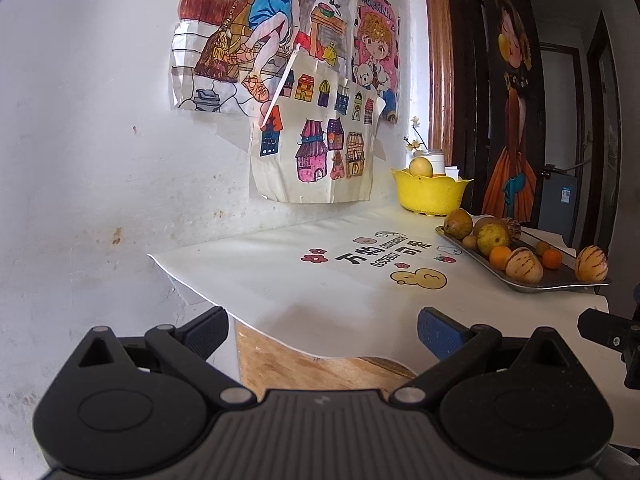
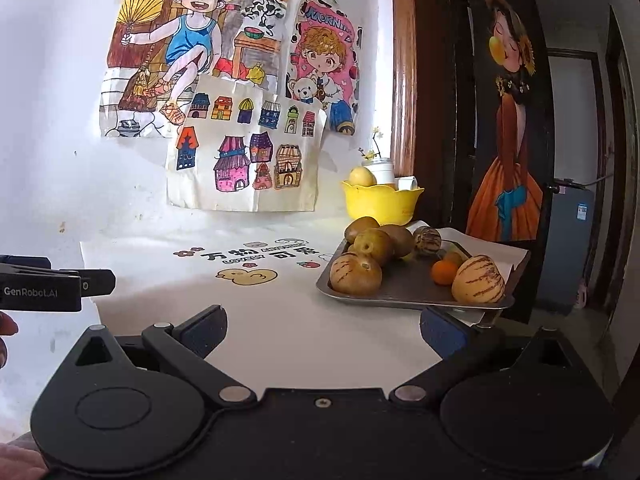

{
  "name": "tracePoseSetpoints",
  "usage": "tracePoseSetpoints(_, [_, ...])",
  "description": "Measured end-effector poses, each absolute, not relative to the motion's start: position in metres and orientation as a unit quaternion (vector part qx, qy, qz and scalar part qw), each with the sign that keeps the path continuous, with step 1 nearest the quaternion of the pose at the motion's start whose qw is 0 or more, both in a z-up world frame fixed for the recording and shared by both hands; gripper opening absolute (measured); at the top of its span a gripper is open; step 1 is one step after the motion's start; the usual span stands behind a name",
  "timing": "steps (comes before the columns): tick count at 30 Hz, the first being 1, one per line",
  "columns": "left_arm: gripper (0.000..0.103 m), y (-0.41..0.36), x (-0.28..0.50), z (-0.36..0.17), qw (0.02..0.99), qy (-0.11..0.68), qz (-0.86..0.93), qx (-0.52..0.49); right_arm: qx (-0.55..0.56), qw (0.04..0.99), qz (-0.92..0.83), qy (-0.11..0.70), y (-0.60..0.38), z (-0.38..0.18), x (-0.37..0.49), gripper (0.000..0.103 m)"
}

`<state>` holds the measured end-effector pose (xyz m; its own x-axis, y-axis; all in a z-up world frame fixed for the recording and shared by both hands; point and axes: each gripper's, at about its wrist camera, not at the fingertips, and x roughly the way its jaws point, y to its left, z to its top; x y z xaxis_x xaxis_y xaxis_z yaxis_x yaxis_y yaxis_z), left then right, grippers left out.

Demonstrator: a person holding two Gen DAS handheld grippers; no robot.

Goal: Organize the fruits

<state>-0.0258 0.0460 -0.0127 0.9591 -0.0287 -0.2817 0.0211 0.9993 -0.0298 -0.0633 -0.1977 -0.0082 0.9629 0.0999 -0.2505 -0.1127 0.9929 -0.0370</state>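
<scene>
A metal tray at the table's right holds several fruits: striped yellow melons, small oranges, brownish pears. Behind it a yellow basket holds one yellow fruit. My left gripper is open and empty over the table's near left edge. My right gripper is open and empty, just in front of the tray. The left gripper also shows in the right wrist view.
A white table cover with printed cartoons lies on the wooden table. Drawings hang on the white wall behind. A white jar with flowers stands behind the basket. A dark door with a painted figure is at the right.
</scene>
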Motion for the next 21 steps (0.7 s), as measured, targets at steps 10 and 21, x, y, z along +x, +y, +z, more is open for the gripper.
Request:
tracePoseSetpoints(10, [0.103,0.0463,-0.0264,-0.0125,0.99,0.143,-0.01,-0.014,-0.026,0.99,0.053,0.124,-0.1972,-0.0085,-0.0635,0.103])
tracePoseSetpoints(21, [0.103,0.0478,-0.0273,-0.012,0.989,0.145,-0.009,-0.018,-0.026,0.99,0.053,0.124,-0.1968,-0.0086,-0.0637,0.103])
